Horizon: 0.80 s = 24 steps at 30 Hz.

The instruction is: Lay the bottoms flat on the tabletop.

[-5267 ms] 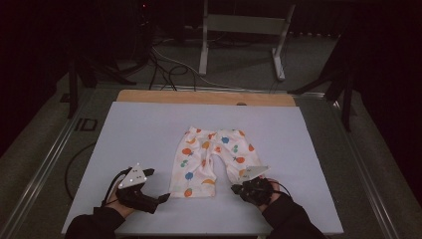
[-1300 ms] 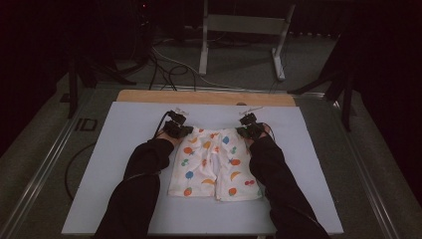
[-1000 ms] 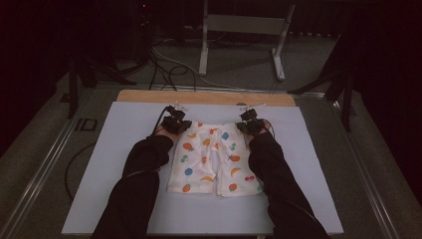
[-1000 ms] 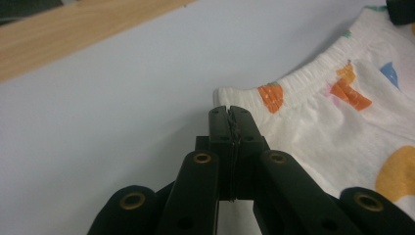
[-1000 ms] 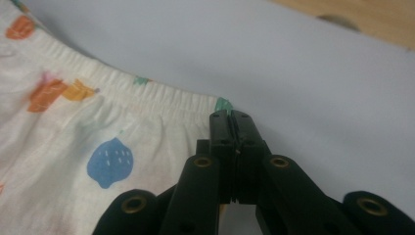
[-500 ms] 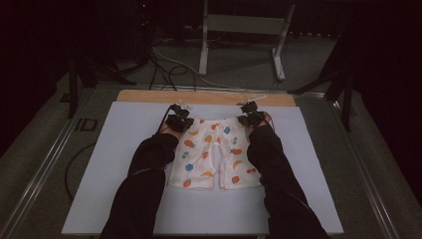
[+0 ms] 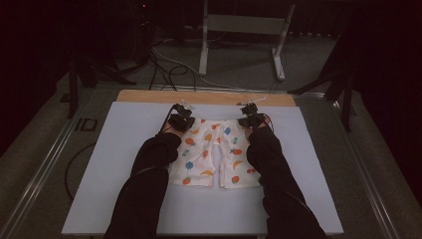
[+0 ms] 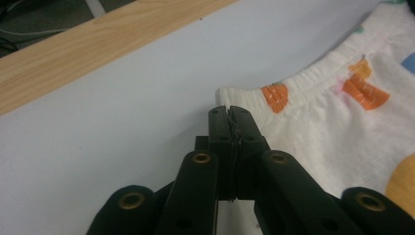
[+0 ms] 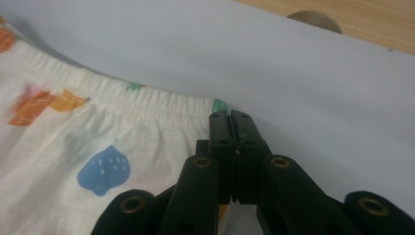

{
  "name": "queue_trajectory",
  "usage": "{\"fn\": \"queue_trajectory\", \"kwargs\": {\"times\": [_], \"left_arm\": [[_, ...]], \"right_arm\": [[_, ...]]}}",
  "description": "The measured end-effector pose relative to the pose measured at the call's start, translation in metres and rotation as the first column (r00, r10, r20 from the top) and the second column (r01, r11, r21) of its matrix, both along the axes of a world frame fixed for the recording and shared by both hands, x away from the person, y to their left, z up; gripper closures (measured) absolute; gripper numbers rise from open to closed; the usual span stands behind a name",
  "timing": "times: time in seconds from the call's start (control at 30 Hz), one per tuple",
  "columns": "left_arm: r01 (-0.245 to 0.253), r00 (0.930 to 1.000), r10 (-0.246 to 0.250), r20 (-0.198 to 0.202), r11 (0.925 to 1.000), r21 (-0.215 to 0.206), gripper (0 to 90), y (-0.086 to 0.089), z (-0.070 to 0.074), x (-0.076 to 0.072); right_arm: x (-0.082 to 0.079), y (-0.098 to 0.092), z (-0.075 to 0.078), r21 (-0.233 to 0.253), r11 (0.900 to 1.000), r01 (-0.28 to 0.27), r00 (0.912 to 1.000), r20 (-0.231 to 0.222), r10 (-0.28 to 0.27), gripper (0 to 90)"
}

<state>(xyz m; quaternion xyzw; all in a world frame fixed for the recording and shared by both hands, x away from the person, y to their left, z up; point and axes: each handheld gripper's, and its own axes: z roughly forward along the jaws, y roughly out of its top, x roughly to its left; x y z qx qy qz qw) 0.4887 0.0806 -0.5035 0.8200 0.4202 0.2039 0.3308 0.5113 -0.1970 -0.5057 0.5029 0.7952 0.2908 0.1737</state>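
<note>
A pair of small white shorts printed with coloured fruit lies flat near the middle of the pale blue table top, waistband toward the far edge and leg openings toward the person. The left gripper sits at the left corner of the waistband; in the left gripper view its jaws are pressed together over the edge of the cloth, just short of the corner. The right gripper sits at the right corner; in the right gripper view its jaws are likewise closed, at the elastic band. Whether either pair pinches fabric cannot be told. Dark sleeves stretch along both sides of the shorts. A wooden strip borders the far edge of the table.
</note>
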Motion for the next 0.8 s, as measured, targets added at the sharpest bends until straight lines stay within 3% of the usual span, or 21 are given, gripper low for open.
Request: {"fn": "queue_trajectory", "kwargs": {"times": [0.1, 0.17, 0.23, 0.37, 0.43, 0.47, 0.53, 0.57, 0.67, 0.8], "left_arm": [[-0.006, 0.9999, 0.006, -0.016, 0.9999, -0.008, 76.0, 0.002, -0.001, -0.001], [-0.017, 0.9996, 0.016, -0.021, 0.9996, -0.021, 61.2, 0.004, 0.001, -0.001], [-0.017, 0.9984, 0.014, -0.055, 0.999, -0.041, 46.6, 0.006, 0.002, -0.001], [-0.01, 0.9977, 0.006, -0.067, 0.998, -0.062, 29.0, 0.008, 0.007, -0.003], [0.027, 0.9969, -0.034, -0.071, 0.9946, -0.1, 23.4, 0.01, 0.012, -0.006], [0.042, 0.9959, -0.051, -0.075, 0.9922, -0.118, 16.1, 0.01, 0.014, -0.008], [0.057, 0.9945, -0.067, -0.081, 0.9904, -0.126, 12.4, 0.01, 0.016, -0.009], [0.08, 0.9922, -0.092, -0.084, 0.987, -0.139, 8.2, 0.01, 0.02, -0.012], [0.113, 0.9874, -0.127, -0.094, 0.9831, -0.144, 0.7, 0.011, 0.025, -0.019], [0.163, 0.9795, -0.178, -0.095, 0.9762, -0.143, 0.1, 0.014, 0.031, -0.03]], "right_arm": [[0.003, -0.001, -0.001, -0.043, 0.999, 0.032, 0.9994, -0.009, -0.032, 69.9], [0.003, -0.004, -0.001, -0.029, 0.999, 0.035, 0.9992, -0.017, -0.036, 62.2], [0.003, -0.005, 0.002, -0.047, 0.999, 0.026, 0.9996, -0.008, -0.026, 58.3], [0.0, -0.005, 0.011, -0.048, 0.999, 0.015, 0.9998, 0.013, -0.014, 48.5], [-0.002, -0.004, 0.015, -0.045, 0.999, -0.003, 0.9998, 0.018, 0.004, 42.5], [-0.003, -0.003, 0.017, -0.044, 0.999, -0.006, 0.9998, 0.018, 0.007, 37.8], [-0.005, -0.002, 0.019, -0.021, 1.0, -0.02, 0.9997, 0.012, 0.02, 32.9], [-0.008, 0.001, 0.022, 0.009, 0.998, -0.062, 0.998, -0.004, 0.062, 22.9], [-0.014, 0.005, 0.026, 0.002, 0.994, -0.114, 0.9935, 0.002, 0.114, 16.8], [-0.02, 0.005, 0.032, 0.023, 0.99, -0.14, 0.9901, 0.017, 0.139, 13.9]]}}
